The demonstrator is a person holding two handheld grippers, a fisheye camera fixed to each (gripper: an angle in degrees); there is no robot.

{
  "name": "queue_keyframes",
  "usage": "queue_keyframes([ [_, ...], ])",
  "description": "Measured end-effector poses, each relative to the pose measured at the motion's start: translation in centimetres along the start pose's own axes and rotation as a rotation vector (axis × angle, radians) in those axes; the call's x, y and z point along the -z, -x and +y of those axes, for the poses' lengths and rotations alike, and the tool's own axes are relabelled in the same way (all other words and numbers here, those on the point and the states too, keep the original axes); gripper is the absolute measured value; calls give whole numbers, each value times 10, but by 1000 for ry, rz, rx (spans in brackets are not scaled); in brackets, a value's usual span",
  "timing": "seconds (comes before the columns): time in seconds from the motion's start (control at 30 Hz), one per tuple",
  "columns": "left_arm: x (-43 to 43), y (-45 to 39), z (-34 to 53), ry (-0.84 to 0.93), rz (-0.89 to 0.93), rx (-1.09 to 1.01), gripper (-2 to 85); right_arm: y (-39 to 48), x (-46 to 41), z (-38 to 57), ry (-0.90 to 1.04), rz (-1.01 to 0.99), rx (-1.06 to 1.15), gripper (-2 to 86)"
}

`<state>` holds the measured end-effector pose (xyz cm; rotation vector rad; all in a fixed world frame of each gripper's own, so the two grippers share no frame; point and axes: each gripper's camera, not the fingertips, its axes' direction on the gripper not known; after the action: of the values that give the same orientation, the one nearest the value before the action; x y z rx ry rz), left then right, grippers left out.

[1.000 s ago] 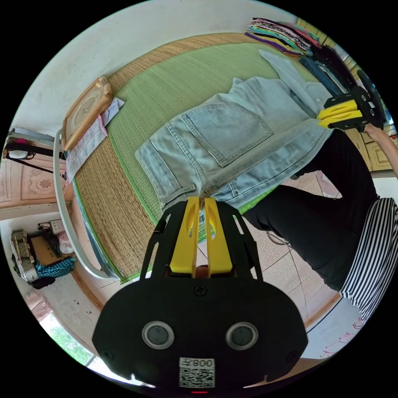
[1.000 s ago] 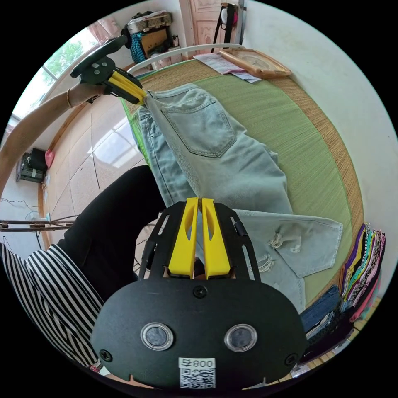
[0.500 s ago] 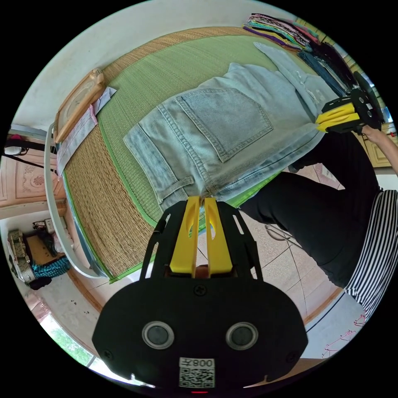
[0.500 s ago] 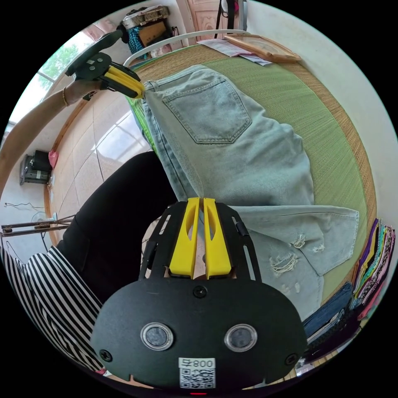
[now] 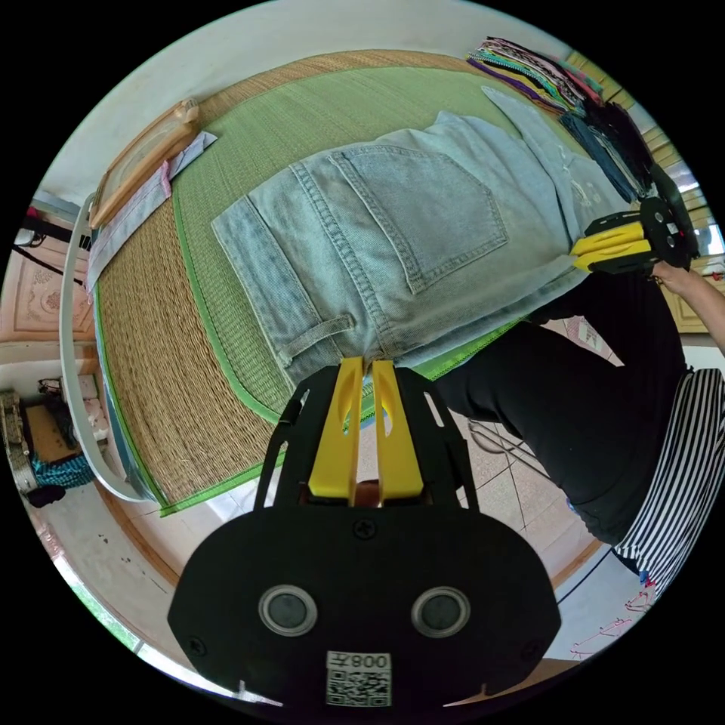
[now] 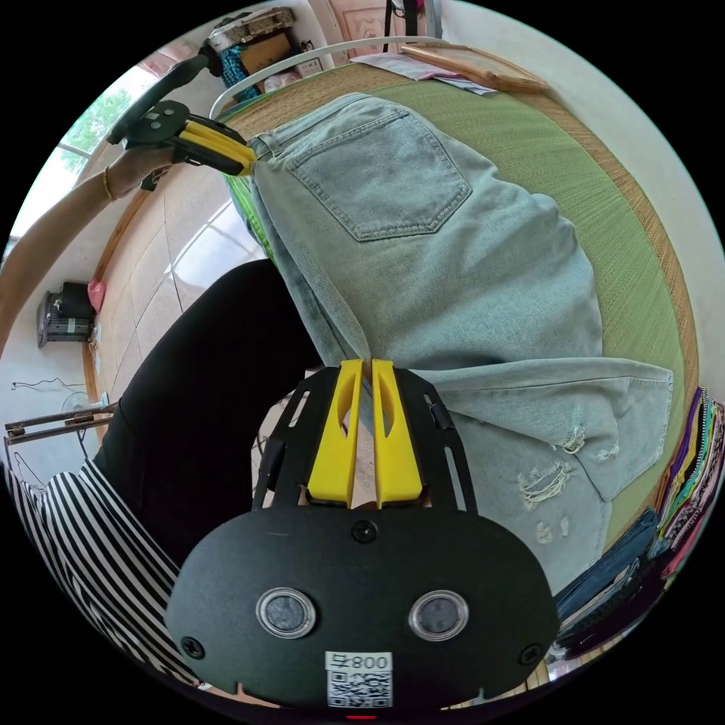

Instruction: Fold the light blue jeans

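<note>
The light blue jeans [image 5: 408, 226] lay on the green mat [image 5: 249, 143], near its front edge, back pocket up. The left gripper [image 5: 365, 364] was pinched tight on the waistband at that edge. The right gripper [image 6: 362, 362] was pinched tight on the jeans farther along the same edge. A stack of folded clothes [image 6: 683, 483] sat at the mat's far end. A flat wooden thing [image 5: 143, 158], maybe a frame, lay at the other end.

Green mat [image 5: 302, 113], stacked clothes [image 5: 544, 72]
</note>
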<state>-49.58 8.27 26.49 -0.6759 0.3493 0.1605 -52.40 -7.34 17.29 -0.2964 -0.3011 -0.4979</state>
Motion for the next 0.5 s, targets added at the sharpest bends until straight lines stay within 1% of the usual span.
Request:
queue_keyframes([
  [0.23, -17, 37, 22, -55, 116, 86, 10, 23, -21, 8, -8, 9, 2, 27],
  [0.5, -29, 59, 50, -85, 106, 121, 10, 43, -52, 23, -12, 9, -8, 27],
])
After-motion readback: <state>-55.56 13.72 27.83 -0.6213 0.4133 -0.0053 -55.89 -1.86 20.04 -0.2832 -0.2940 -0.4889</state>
